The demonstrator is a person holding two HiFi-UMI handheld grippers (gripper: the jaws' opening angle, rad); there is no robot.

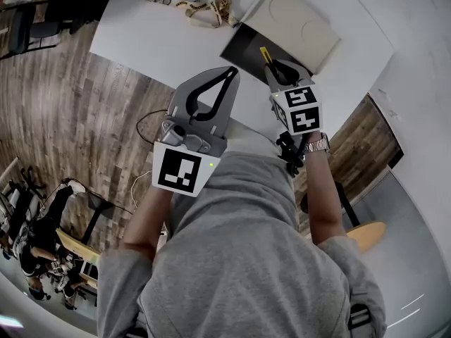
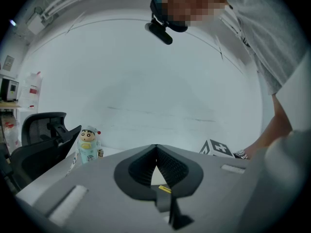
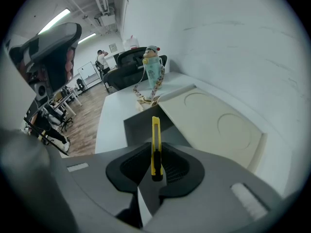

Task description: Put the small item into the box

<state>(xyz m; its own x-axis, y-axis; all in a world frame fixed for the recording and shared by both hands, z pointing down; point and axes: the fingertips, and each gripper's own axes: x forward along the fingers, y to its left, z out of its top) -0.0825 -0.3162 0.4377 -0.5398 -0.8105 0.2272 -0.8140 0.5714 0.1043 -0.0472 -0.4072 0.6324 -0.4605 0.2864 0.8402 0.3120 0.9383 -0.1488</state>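
While right gripper (image 3: pixel 155 155) jaws pinch yellow cutter (image 3: pixel 155 132) over box (image 3: pixel 132 129), left gripper (image 2: pixel 156 150) jaws closed, figurine (image 3: pixel 153 71) beyond.

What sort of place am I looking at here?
Probably an open-plan office or lab: black swivel office chairs, a long white table, wood-plank floor and ceiling strip lights.
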